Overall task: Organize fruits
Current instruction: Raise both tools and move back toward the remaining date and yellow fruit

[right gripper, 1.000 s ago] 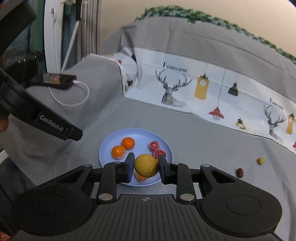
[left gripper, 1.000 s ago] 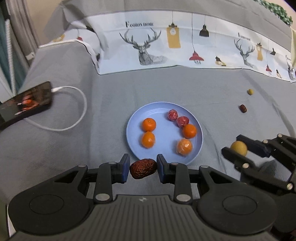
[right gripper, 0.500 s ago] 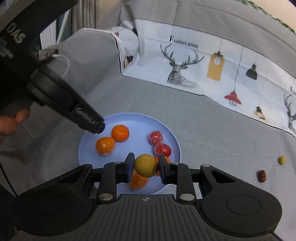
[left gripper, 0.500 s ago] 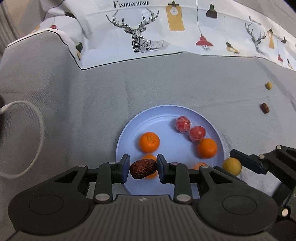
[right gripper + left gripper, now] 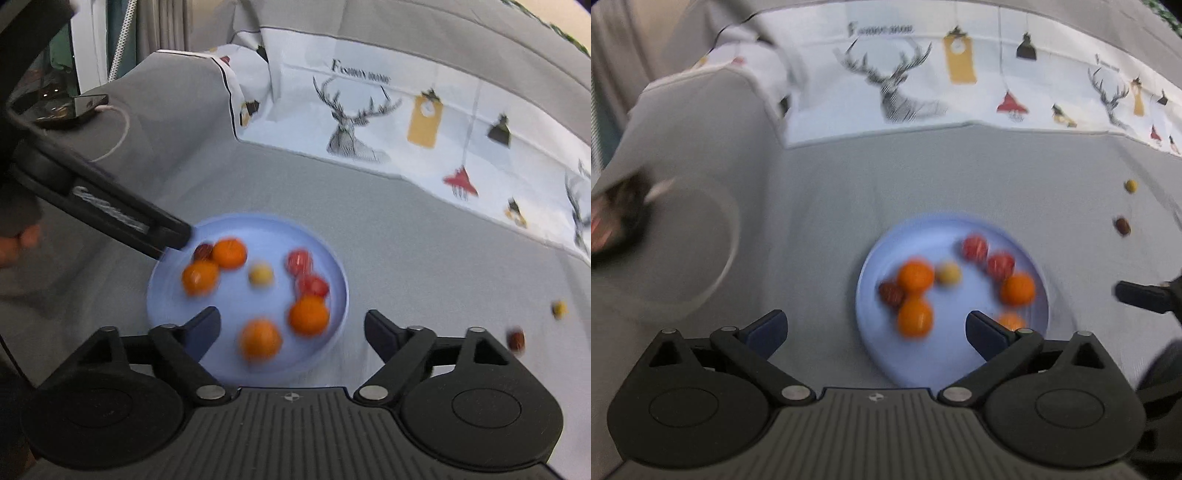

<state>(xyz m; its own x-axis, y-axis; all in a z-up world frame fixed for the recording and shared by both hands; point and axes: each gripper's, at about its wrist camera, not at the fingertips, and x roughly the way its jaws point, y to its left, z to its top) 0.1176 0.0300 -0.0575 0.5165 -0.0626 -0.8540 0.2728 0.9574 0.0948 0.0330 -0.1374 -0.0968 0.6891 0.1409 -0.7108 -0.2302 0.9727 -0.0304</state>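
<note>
A blue plate [image 5: 875, 354] [image 5: 162, 302] on the grey cloth holds several oranges, two red fruits, a yellow fruit [image 5: 948, 273] [image 5: 260, 275] and a dark red date [image 5: 891, 292] [image 5: 202, 252]. My left gripper [image 5: 875, 328] is open and empty over the plate's near left edge; its finger shows in the right wrist view [image 5: 122, 218]. My right gripper [image 5: 291, 325] is open and empty over the plate's near edge. A small yellow fruit [image 5: 1131, 185] [image 5: 559, 308] and another date [image 5: 1122, 226] [image 5: 516, 339] lie on the cloth to the right.
A patterned white cloth with deer [image 5: 905, 92] lies along the back. A phone [image 5: 79, 107] with a white cable lies at the far left. The right gripper's finger [image 5: 1141, 295] shows at the right edge of the left wrist view.
Both grippers opened. The date dropped onto the plate beside the left oranges and the yellow fruit landed in the plate's middle. Both views are now motion-blurred.
</note>
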